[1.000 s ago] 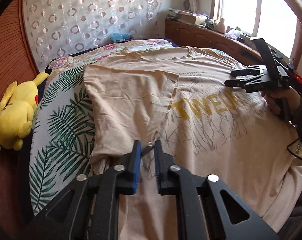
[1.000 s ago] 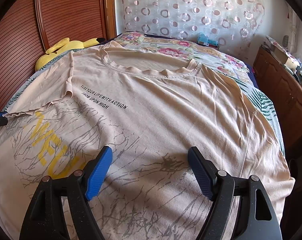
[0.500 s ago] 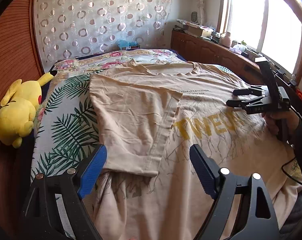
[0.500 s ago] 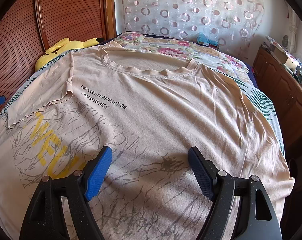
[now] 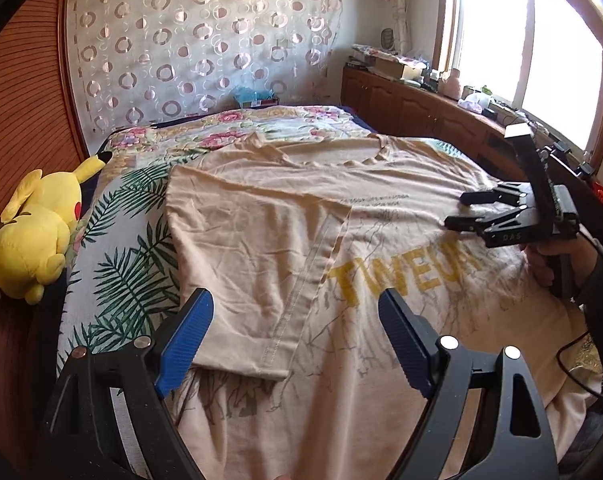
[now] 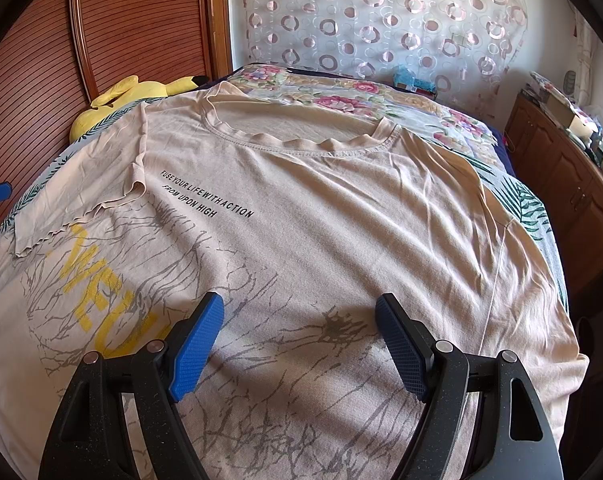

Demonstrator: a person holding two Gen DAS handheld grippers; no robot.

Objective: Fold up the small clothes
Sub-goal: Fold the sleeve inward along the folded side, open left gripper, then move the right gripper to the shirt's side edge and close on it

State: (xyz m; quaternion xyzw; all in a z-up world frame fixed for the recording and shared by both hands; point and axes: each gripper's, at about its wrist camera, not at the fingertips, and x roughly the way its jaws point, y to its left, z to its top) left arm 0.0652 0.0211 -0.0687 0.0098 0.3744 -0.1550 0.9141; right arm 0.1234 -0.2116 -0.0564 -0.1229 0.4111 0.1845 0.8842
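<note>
A beige T-shirt (image 5: 381,216) with yellow letters and grey branch print lies face up on the bed; it also shows in the right wrist view (image 6: 321,208). Its left sleeve (image 5: 253,248) is folded inward over the chest, also seen in the right wrist view (image 6: 85,184). My left gripper (image 5: 295,340) is open and empty, hovering above the sleeve's hem. My right gripper (image 6: 299,340) is open and empty above the shirt's lower front; in the left wrist view it (image 5: 457,210) hovers over the shirt's right side.
A yellow plush toy (image 5: 37,236) lies at the bed's left edge beside the wooden headboard (image 5: 17,128). The leaf-print bedsheet (image 5: 121,272) shows left of the shirt. A wooden cabinet (image 6: 561,168) with clutter runs along the window side.
My left gripper has opened, let go of the sleeve's hem and drawn back and up. The sleeve now lies flat on the chest. The right gripper has hardly moved.
</note>
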